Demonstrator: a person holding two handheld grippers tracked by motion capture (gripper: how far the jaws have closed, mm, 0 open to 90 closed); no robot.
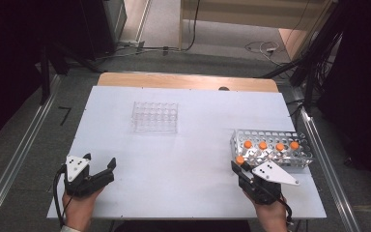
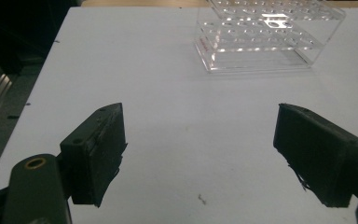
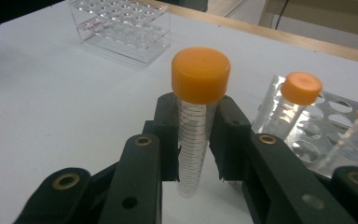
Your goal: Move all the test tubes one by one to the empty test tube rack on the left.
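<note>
though its orange cap shows beside the metal rack [image 1: 290, 159] in the high view, the tube [image 1: 240, 160] sits pinched in the right hand-held gripper [image 1: 236, 166] above the table [image 1: 183, 164]; the left hand-held gripper [image 1: 99, 166] stands spread, holding nothing; in the left gripper view the clear rack [image 2: 265, 37] lies well ahead; in the right gripper view the tube [image 3: 193, 126] stands upright between pressed jaws, likely light, stiff, slippery plastic, best gripped on the barrel just under the cap.

Clear graduated tube [image 3: 192, 140] with orange screw cap [image 3: 200, 74], upright, clamped at mid-body between the two jaws of the right gripper [image 3: 193, 140]; cap stands above the jaw tips, the tube's lower end hangs below them, clear of the table.
</note>
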